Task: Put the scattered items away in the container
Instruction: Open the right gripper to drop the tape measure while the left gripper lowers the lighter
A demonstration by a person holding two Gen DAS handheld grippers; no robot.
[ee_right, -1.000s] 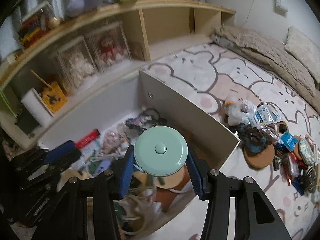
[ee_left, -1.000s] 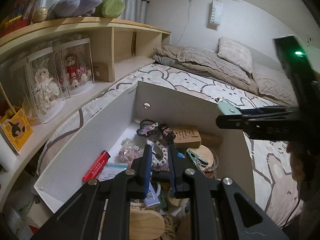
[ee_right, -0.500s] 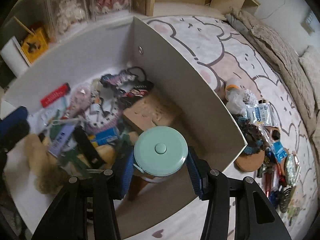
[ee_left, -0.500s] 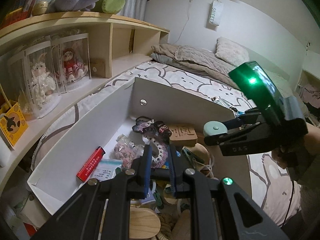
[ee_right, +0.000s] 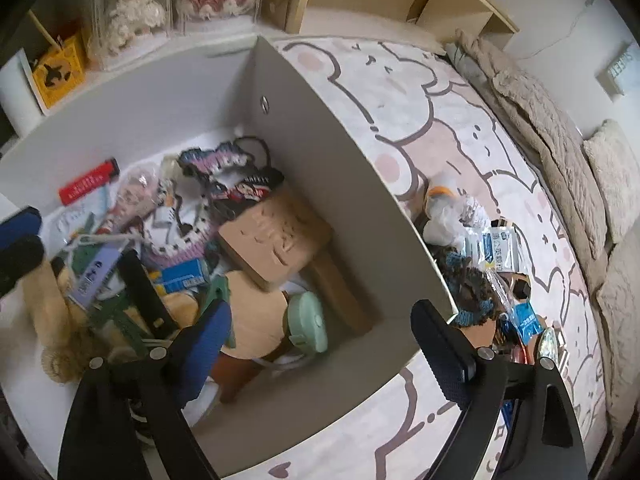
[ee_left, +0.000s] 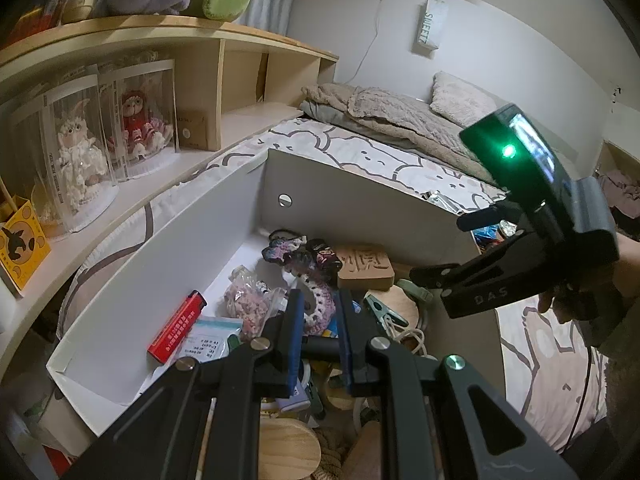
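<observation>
Right gripper [ee_right: 320, 332] fingers spread above box [ee_right: 340, 184] rim.

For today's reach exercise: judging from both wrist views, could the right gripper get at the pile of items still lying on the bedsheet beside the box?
Probably yes. The right gripper is open and holds nothing, and the pile lies uncovered on the bedsheet just outside the box wall. The gripper need only lift clear of that wall.

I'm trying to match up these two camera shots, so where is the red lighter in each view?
Left wrist: the red lighter lies lower left, on the box floor near the long white wall, left of the left gripper.
Right wrist: the red lighter lies far left, mid-height, by the same wall.
Shared landmark: the engraved wooden block inside the box.
</observation>
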